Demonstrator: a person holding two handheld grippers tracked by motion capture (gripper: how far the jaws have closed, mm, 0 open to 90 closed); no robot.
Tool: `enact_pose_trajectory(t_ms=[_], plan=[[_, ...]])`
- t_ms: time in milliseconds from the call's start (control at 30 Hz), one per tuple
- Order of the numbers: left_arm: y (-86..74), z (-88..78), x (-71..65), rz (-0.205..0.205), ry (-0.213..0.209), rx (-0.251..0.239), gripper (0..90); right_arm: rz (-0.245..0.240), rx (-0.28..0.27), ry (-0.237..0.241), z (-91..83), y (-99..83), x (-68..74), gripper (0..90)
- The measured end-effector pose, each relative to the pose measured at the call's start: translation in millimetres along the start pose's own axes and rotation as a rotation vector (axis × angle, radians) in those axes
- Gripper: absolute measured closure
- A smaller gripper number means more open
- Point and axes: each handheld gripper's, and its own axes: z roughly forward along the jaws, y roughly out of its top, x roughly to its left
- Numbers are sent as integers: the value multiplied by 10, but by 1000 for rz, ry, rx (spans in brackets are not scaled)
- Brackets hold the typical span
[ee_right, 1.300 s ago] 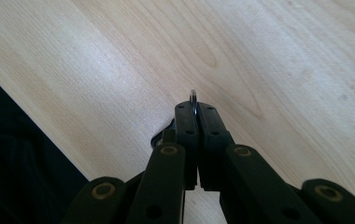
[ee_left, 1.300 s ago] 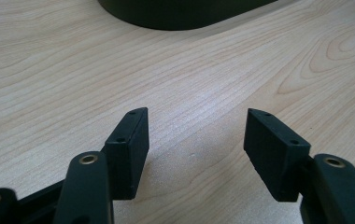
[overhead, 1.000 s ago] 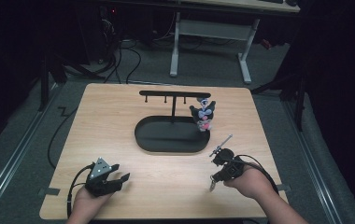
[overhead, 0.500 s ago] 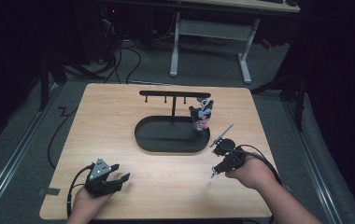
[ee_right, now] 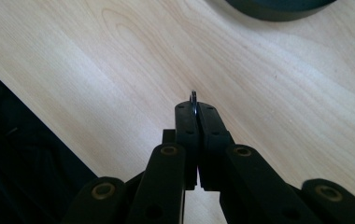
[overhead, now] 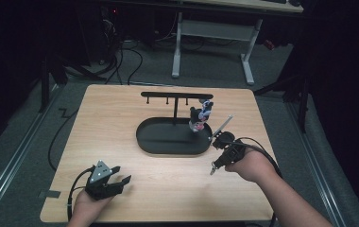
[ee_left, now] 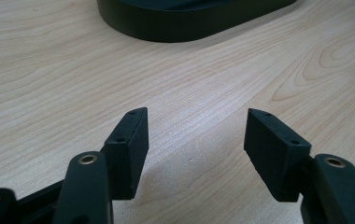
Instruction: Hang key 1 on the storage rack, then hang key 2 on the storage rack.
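Risen toward the stand, right hand-held gripper pinches a thin ring; left wide.

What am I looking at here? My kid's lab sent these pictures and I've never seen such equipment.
A person sits at a wooden table, holding a hand-operated two-jaw gripper in each hand. One camera looks down from above; another rides on each gripper, looking along its black jaws. On the table stands a black oval tray with a hook rack, where a small colourful keychain figure hangs. The left gripper rests open and holds nothing. The right gripper is shut on a thin metal ring, seemingly another keychain's.
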Motion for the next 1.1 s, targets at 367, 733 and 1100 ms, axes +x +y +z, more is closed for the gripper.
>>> enact_pose_trajectory(t_ms=[367,733,1100], plan=[[1,-5,-1,10,-1,1,407,-7,-1,-21,-156,372,-47,893],[-9,11,-24,21,-8,7,407,-20,-47,-15,-266,770,-109,893],[-16,1,-21,23,-3,17,406,-16,-48,-24,-377,1065,-209,893]])
